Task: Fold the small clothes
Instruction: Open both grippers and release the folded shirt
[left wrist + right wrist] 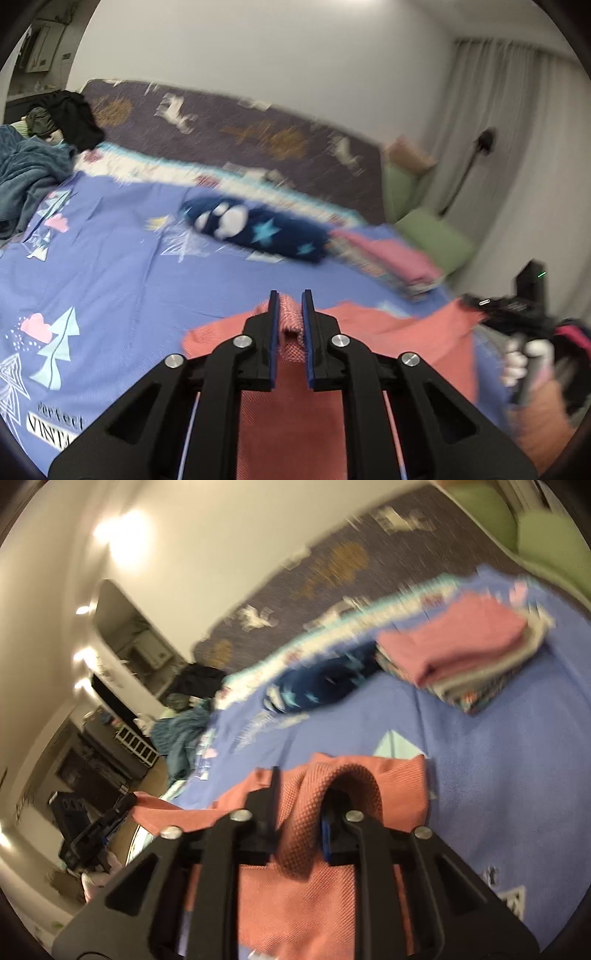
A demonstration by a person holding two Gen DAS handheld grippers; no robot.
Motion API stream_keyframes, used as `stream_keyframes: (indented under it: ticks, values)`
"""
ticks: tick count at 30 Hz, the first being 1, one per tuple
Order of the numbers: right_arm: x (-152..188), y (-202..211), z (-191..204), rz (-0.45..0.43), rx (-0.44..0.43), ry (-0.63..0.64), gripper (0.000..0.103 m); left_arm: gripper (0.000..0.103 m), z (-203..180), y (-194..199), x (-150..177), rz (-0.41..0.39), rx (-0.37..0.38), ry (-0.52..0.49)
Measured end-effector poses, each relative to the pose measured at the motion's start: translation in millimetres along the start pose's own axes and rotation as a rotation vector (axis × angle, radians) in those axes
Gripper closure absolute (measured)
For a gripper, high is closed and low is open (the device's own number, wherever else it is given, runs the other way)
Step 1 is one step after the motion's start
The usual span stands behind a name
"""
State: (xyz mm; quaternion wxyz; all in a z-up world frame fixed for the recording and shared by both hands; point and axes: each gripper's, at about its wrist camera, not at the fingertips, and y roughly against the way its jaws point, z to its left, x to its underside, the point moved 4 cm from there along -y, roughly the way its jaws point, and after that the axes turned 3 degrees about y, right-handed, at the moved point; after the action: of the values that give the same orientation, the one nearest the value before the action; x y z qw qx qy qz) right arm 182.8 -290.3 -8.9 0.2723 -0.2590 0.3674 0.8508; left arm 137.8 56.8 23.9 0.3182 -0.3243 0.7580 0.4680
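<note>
While both views smear with motion blur, the left gripper (pixel 290 295) pinches a bunched edge of the salmon-pink garment (pixel 391 332) between its blue-lined fingers; the right gripper (pixel 301 805) is likewise clamped on a thick roll of the same textured cloth, which hangs from both tools just above the blue printed bedsheet (pixel 110 258), at 6 o'clock in each view; a folded stack (pixel 461 646) topped in pink sits at 2 o'clock in the right view, with a navy star-print item (pixel 258 229) beside it toward 12 o'clock.

The likely trouble, as a judgement: the right grip holds a rolled wad rather than a flat edge, so the cloth could slip or land creased; uneven pulling between the two tools could skew the fold, and a wide swing might brush the finished stack.

Print on the sheet at 7 o'clock in the left view reads partly "VINT", under a smaller line too blurred to read surely.
</note>
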Motion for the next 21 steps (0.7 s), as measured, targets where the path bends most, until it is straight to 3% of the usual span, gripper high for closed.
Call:
stream_keyframes:
  ticks: [1,3,5,7,10,13,18,21]
  values:
    - [-0.3,-10.2,-9.5,0.020,0.015,-0.026,0.068,0.088,8.0,-19.2,3.2,0.033,-0.024,0.015]
    - [0.2,-28.1,-34.0,0.042,0.108,-0.074,0.067,0.088,25.7,-45.3,10.9,0.097,-0.063,0.058]
    - [5.7,-28.4,-45.6,0.044,0.113,-0.079,0.066,0.081,36.6,-48.9,14.8,0.110,-0.072,0.077]
    - [11.1,-20.3,-49.3,0.044,0.122,-0.022,0.061,0.063,43.4,-39.9,16.6,0.086,-0.076,0.067]
    - [18.2,-11.0,-49.8,0.066,0.183,0.103,0.057,0.061,46.8,-26.2,20.3,0.087,-0.075,0.030]
    - [31.5,-12.0,-46.2,0.138,0.231,0.241,0.053,0.058,43.8,-18.4,32.4,0.132,-0.086,-0.050]
    - [39.1,-27.8,-31.2,0.171,0.270,0.411,0.045,0.048,29.7,-17.5,66.9,0.246,-0.159,-0.257]
    - [35.8,-50.1,-20.2,0.192,0.348,0.580,0.036,0.041,19.5,-24.4,83.2,0.279,-0.211,-0.371]
